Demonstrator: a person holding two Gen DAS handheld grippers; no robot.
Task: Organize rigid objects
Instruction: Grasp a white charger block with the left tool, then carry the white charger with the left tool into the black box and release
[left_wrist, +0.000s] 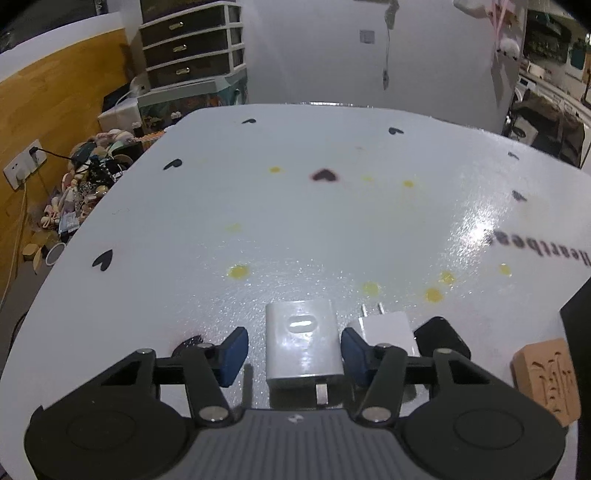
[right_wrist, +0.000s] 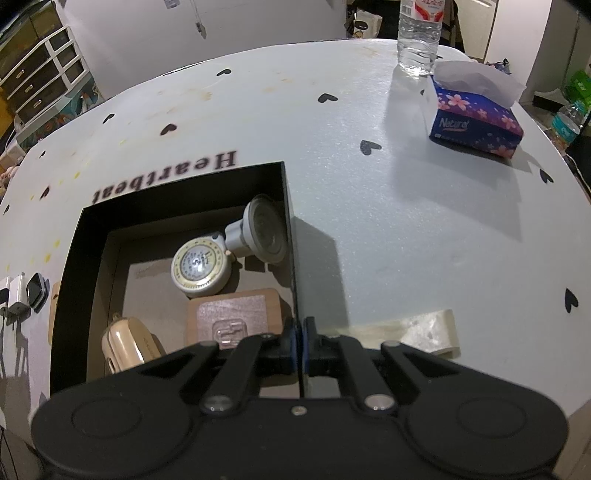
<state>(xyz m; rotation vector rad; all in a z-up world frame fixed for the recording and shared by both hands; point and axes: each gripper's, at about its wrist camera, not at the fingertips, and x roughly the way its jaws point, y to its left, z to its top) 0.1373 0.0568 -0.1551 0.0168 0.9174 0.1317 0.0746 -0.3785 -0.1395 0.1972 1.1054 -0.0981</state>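
Our left gripper (left_wrist: 293, 350) straddles the white charger (left_wrist: 303, 343), pads not pressing yet; the right pad might snag the small plug (left_wrist: 388, 326) beside it. Our right gripper (right_wrist: 300, 341) is pinched onto the black box (right_wrist: 290, 206) wall, so a tug could drag it.

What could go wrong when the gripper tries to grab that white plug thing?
1. The left gripper straddles the big white charger, but one pad looks to touch it while the other stands apart, so closing may push it sideways.
2. A smaller white charger and a black gadget lie right beside it and might get bumped.
3. The right gripper pinches the black box wall; a tug could tip it.
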